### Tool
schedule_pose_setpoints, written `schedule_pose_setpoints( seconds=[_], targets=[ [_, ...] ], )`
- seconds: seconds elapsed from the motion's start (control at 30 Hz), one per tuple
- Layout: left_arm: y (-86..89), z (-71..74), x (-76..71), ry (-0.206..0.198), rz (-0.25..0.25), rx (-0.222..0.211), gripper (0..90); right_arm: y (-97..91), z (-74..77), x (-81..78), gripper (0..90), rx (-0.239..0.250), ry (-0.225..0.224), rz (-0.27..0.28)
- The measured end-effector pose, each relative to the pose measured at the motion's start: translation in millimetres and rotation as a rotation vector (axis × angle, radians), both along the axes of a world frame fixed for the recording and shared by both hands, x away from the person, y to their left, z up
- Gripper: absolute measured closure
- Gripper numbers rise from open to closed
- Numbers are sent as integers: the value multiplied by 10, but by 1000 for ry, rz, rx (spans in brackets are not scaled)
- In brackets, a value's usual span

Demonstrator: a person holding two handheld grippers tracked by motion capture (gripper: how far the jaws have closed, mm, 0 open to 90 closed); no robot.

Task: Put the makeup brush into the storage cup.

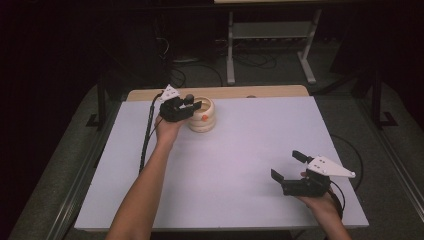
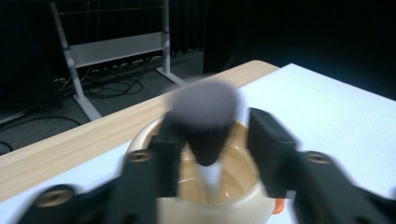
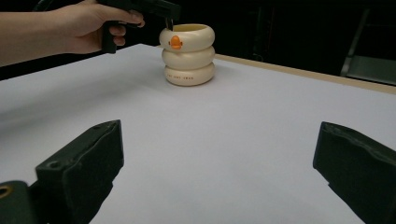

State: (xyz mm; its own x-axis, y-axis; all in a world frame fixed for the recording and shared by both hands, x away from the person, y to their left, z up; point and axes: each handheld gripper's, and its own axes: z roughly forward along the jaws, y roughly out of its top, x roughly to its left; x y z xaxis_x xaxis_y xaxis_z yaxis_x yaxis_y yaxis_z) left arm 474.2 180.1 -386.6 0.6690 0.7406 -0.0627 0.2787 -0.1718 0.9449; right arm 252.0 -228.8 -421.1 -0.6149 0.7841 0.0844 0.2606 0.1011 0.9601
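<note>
The table (image 1: 240, 165), covered by a white sheet with a strip of bare wood along its far edge, carries one thing: a cream holder (image 1: 202, 115) shaped like three stacked rings, with a small orange mark on its side. It stands upright near the far edge, left of the middle, well apart from every corner.

The left gripper (image 1: 186, 106) hangs over the holder's open mouth, reached out from the near edge on a bare forearm. In the left gripper view its jaws stand partly apart, one on each side of a makeup brush (image 2: 205, 121). The brush has a dark rounded head and a pale handle, and it stands head up with the handle going down into the holder (image 2: 215, 196). The left jaw lies close against the bristles; a gap shows between the brush and the right jaw, so the pads do not clamp it. That view is blurred, so finer contact is unclear.

The right gripper (image 1: 289, 166) sits near the table's near right corner, held in a hand low over the sheet. Its jaws are spread wide with nothing between them, pointing toward the holder (image 3: 188, 55) across the table.
</note>
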Motion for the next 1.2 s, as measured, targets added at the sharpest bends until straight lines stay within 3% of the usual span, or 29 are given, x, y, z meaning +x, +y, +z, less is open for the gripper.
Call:
schedule_pose_setpoints(
  seconds=[0.03,0.13,0.4,0.73,1.13,1.2],
  targets=[
    [-3,-1,1,3,10,-16,360,0,0,-1,11,0,1,0],
    [50,24,8,2,47,-2,234,0,0,0,11,1,1,-1],
    [136,81,-16,-4,53,2,85,-1,-1,3,11,-4,-8,-1],
    [175,143,-100,-8,7,-23,57,-32,-4,-2,11,1,-8,-13],
    [184,222,-319,-17,-50,-35,20,-34,6,-4,11,4,-13,-20],
    [192,229,-371,-9,-63,-21,10,-32,8,-2,11,1,-16,-19]
  ],
)
